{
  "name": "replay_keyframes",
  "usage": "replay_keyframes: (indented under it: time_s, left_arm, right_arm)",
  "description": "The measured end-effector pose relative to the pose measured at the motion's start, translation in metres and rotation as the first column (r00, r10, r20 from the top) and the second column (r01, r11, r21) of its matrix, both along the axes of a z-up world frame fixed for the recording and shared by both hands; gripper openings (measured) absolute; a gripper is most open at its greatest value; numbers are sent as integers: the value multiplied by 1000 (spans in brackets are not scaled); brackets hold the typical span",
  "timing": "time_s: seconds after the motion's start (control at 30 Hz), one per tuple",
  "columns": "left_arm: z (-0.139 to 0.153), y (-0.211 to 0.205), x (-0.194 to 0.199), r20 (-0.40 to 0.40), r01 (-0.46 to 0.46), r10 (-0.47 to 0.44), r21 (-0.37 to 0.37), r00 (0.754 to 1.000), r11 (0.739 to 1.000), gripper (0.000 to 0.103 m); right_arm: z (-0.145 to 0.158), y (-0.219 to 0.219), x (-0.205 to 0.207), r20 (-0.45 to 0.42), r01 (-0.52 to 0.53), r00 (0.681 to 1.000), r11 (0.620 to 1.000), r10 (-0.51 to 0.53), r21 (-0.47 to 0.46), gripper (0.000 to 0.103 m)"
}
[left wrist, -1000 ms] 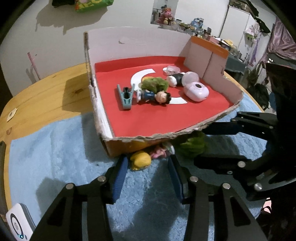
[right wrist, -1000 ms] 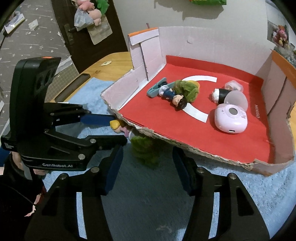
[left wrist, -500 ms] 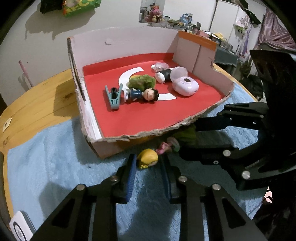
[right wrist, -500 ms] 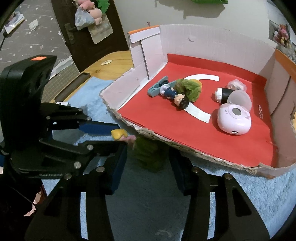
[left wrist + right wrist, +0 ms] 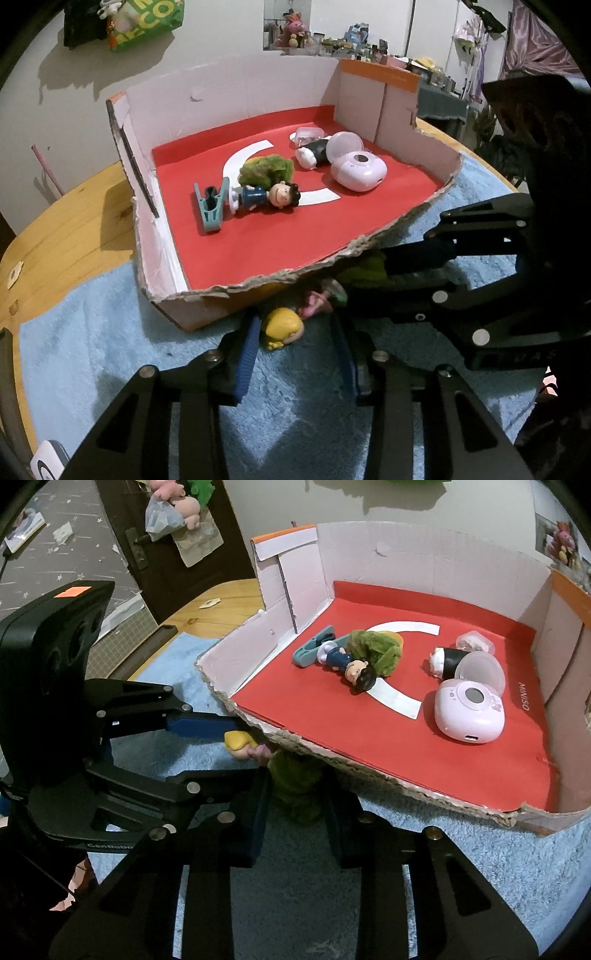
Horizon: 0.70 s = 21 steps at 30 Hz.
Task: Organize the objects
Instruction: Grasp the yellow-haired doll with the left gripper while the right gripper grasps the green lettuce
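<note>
Now both tools work the pickup: the right tool (image 5: 295, 808) has just closed, clamping the green plush (image 5: 295, 786); the left tool (image 5: 295, 354) has just reopened slightly around the yellow-haired doll (image 5: 282, 326). Next, lift both into the box (image 5: 424, 794).

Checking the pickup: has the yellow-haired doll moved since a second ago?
Yes. The yellow-haired doll has slid out from under the cardboard box edge, toward the camera.

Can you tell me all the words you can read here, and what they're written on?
"MINISO": on the red floor of the box, by its right wall.
"GenRobo": on the left gripper, cut off at the end.
Green bag on the wall: big letters, cut off, not readable.
Right gripper: faint letters, too dim to read.
</note>
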<state>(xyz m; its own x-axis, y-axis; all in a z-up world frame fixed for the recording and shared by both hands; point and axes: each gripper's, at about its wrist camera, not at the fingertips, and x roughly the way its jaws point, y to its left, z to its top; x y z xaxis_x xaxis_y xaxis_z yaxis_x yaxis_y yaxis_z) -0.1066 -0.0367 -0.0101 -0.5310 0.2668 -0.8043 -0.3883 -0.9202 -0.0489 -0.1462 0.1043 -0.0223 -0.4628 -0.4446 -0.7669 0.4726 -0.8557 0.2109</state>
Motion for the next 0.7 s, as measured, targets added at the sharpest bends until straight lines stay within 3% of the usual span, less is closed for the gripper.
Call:
replay_keyframes:
  time_s: [0.7]
  left_arm:
    - [3,-4,23,12,-85,84,37,996,996,40]
  right_arm:
    - [14,10,26,-35,28,999,999,-29,-27,25]
